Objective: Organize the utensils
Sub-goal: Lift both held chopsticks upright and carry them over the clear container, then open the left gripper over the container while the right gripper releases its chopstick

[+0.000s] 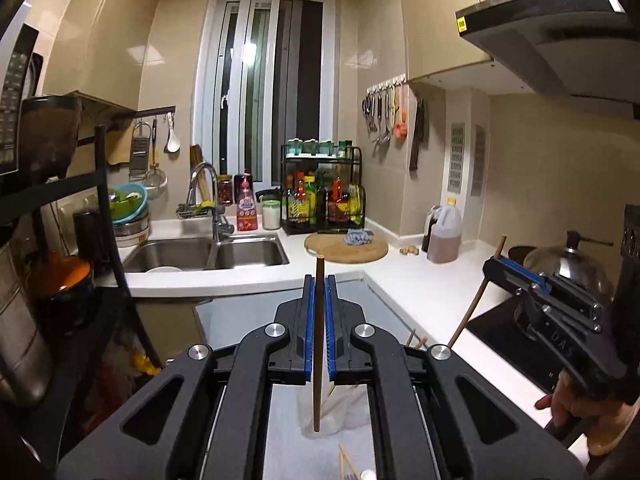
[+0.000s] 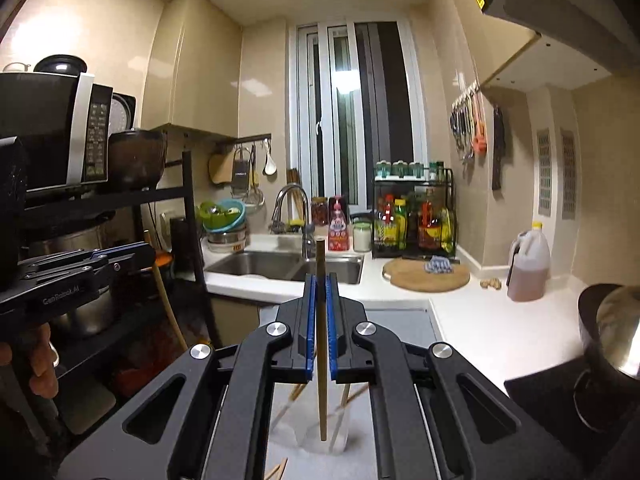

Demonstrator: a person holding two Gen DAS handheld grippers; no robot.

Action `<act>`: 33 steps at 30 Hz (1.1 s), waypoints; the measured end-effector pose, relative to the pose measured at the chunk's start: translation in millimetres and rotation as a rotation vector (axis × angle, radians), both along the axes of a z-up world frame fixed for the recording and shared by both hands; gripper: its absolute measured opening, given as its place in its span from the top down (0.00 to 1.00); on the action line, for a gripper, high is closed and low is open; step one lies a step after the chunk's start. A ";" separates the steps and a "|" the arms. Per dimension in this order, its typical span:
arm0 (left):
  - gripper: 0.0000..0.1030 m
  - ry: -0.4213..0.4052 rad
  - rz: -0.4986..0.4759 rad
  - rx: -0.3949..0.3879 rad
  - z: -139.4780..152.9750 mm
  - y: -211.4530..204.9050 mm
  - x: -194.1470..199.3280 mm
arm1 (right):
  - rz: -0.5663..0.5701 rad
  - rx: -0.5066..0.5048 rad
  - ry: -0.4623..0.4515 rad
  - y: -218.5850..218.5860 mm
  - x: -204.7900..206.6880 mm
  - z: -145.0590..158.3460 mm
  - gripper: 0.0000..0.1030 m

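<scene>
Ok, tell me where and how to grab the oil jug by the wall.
Take the oil jug by its dark handle, which faces the window side, so come in from that side. The body looks too wide for a hand-held gripper. Both are busy now: left hand-held gripper and right hand-held gripper each clamp a chopstick.

I see narrow kitchen: beige glossy tiled walls (image 1: 540, 160), white-framed window (image 1: 264, 92) dark outside, white L-shaped countertop (image 1: 420, 280), double steel sink (image 1: 208, 254), black shelving rack (image 2: 188, 216) holding microwave (image 2: 56, 128), range hood (image 1: 560, 40) overhead.
</scene>
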State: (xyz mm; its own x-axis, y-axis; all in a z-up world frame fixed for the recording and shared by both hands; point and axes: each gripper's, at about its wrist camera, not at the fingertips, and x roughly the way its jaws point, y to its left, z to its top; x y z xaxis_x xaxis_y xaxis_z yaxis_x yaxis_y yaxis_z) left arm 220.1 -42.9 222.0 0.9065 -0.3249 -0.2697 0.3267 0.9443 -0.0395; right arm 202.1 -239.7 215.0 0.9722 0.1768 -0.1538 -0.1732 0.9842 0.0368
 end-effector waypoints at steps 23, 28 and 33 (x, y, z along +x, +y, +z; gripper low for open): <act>0.95 0.078 -0.012 0.027 -52.3 -24.1 99.2 | -0.009 0.025 0.013 5.8 83.9 -33.4 0.95; 0.95 0.101 0.000 0.058 -69.7 -24.7 102.8 | -0.002 0.024 0.059 7.8 87.9 -56.3 0.94; 0.32 0.143 0.051 0.073 -83.1 -15.7 99.7 | -0.007 0.000 0.097 10.9 78.9 -74.2 0.62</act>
